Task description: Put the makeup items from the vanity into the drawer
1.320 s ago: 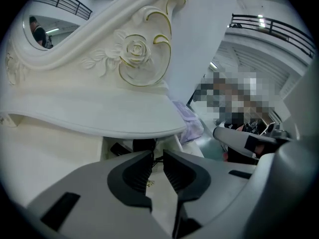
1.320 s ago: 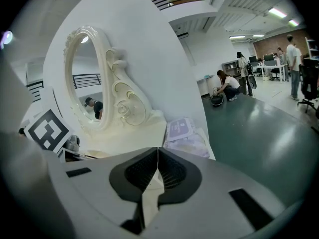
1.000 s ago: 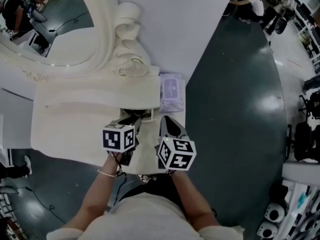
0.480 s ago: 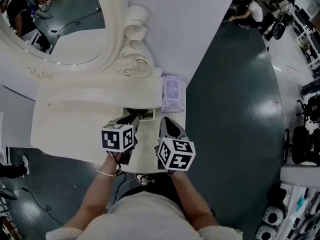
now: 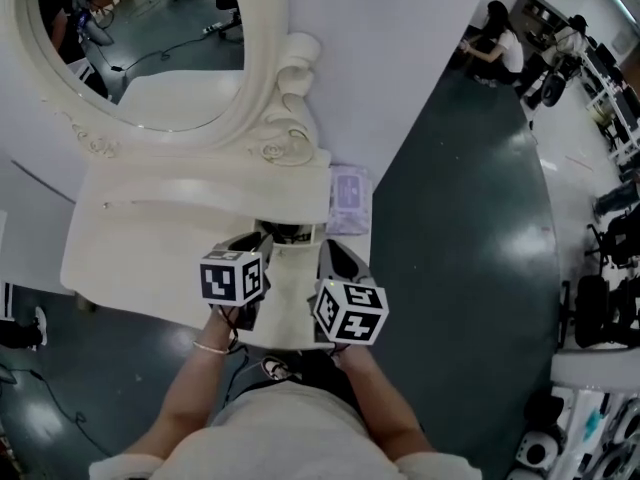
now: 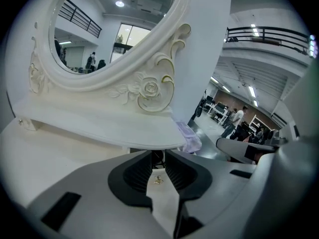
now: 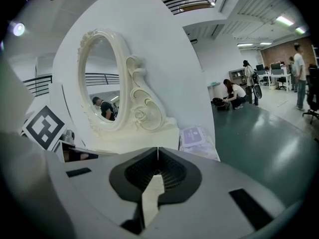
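The cream vanity [image 5: 170,233] has its middle drawer [image 5: 292,303] pulled out toward me, with dark items just visible at its back [image 5: 290,233]. A lavender packet [image 5: 349,186] lies on the vanity's right end; it also shows as the packet [image 7: 197,136] in the right gripper view. My left gripper [image 5: 258,243] hovers over the drawer's left side, its jaws a narrow gap apart with nothing pressed between them [image 6: 158,159]. Through that gap I see a small gold knob-like piece [image 6: 158,179] on cream wood. My right gripper [image 5: 336,250] is over the drawer's right side, shut and empty [image 7: 158,151].
An oval mirror [image 5: 150,58] in a carved cream frame stands at the back of the vanity against a white wall. Dark green floor [image 5: 470,228] spreads to the right. People sit and stand far off at desks [image 7: 234,96].
The head view now takes in more of the mirror. Both grippers have lifted slightly above the drawer. Their jaws look the same as before.
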### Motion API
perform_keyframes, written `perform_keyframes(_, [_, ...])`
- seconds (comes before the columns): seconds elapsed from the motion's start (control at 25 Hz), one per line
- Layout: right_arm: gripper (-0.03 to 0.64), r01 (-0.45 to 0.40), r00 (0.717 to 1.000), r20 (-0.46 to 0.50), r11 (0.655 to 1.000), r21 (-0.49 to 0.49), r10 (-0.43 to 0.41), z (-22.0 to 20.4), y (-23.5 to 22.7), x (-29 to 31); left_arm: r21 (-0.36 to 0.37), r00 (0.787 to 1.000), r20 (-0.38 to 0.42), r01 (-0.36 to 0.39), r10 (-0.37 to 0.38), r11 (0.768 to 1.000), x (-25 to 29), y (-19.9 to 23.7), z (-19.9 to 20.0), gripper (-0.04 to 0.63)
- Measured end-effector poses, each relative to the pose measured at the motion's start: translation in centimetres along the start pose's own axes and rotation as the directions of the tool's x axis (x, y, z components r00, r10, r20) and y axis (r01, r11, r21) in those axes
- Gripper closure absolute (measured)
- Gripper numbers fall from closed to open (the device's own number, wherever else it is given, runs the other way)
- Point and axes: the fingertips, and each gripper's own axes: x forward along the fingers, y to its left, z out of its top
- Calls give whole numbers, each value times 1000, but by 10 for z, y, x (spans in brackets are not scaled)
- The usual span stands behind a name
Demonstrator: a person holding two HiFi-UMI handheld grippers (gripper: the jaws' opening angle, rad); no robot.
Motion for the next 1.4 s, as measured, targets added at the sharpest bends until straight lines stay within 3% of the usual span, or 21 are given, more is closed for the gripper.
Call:
perform_keyframes(0.52, [598, -48, 999, 9, 994, -96, 49, 7, 36, -17, -43, 980, 168, -99, 105, 994, -53, 31, 14, 552])
perform_keyframes(1.04, [598, -85, 996, -18, 981, -177, 83, -5, 65, -36, -118, 950, 253, -155, 181, 981, -101, 56, -14, 584])
perform_keyframes(1.4, [598, -63, 998, -30, 987, -148, 59, -31, 72, -55, -83, 935, 311, -155, 173, 984, -127, 54, -38, 584])
